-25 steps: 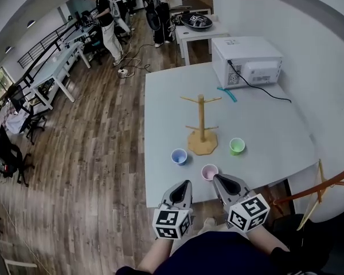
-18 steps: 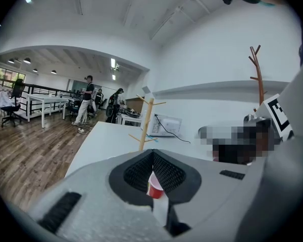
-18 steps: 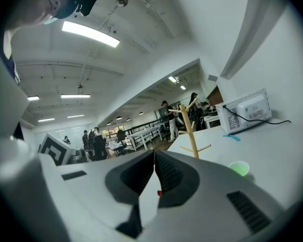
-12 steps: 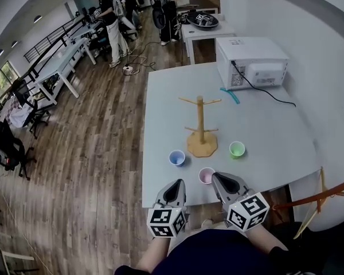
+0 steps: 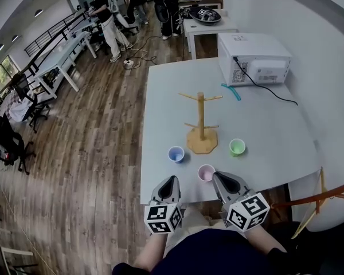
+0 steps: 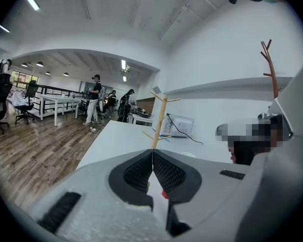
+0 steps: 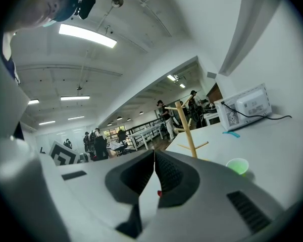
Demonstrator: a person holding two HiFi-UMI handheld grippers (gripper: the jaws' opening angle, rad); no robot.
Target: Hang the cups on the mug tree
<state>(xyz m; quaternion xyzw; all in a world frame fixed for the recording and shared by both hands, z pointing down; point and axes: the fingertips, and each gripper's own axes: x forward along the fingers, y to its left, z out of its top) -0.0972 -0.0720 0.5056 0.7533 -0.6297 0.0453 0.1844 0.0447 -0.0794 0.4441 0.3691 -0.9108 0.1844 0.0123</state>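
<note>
At the near edge of the white worktop (image 5: pixel 264 125) we list two hand-held grippers, side by side, their noses converging toward the mug tree (image 5: pixel 202 119).

Left hand-held gripper (image 5: pixel 171 180): jaws shut pad to pad, with nothing between them. Its tip lies over the near strip of the worktop, short of the blue cup (image 5: pixel 176 154) and apart from it. It dips a little below level, and its marker cube sits at the person's end.

Right hand-held gripper (image 5: pixel 217 176): jaws likewise pressed together and empty. Its tip is just beside the pink cup (image 5: pixel 206 172), on that cup's right; we cannot tell whether they touch. It lies close to level and slants inward toward the left.

Forearms: both enter from the bottom of the head view, held close to the body.

Mug tree: wooden, upright on a round base, about mid-worktop.

Cups: three, all standing mouth-up on the worktop.
- The blue cup is left of the base and nearer us.
- The green cup (image 5: pixel 237 146) is right of the base.
- The pink cup is nearest the person.

Other items:
- A white microwave (image 5: pixel 254 59) stands at the far right.
- A black cable (image 5: pixel 275 96) trails from the microwave.
- A teal strip (image 5: pixel 230 91) lies before the microwave.
- People (image 5: pixel 103 16) stand on the wooden floor (image 5: pixel 97 153) beyond.
</note>
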